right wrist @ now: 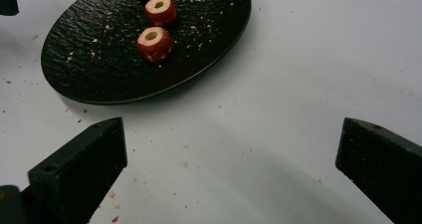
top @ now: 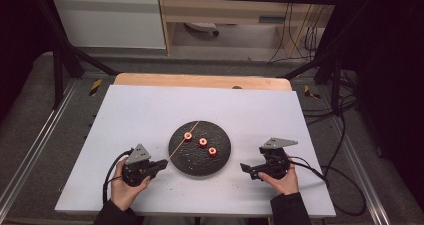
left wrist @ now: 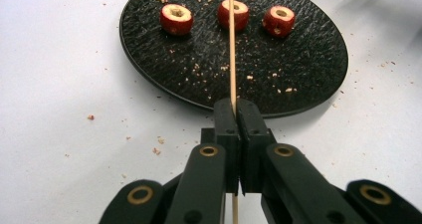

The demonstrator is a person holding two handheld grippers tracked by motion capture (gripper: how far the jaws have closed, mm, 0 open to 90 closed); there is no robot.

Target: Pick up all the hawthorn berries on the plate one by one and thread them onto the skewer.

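Note:
A round black plate (top: 200, 161) lies mid-table with three red cored fruits (top: 202, 142) in a row on it. My left gripper (top: 164, 163) sits at the plate's left rim, shut on a thin wooden skewer (top: 183, 140) that slants up over the plate. In the left gripper view the skewer (left wrist: 232, 50) rises from between the closed jaws, crossing in front of the middle fruit (left wrist: 234, 12). My right gripper (top: 245, 169) rests to the right of the plate, open, with bare table between its fingers (right wrist: 84, 164). The nearest fruit (right wrist: 155, 44) lies ahead of it on the plate (right wrist: 94, 74).
The white table sheet (top: 150, 110) is strewn with small crumbs around the plate. A wooden board edge (top: 200, 80) runs along the back. Cables trail from both grippers; metal frame legs and rails flank the table.

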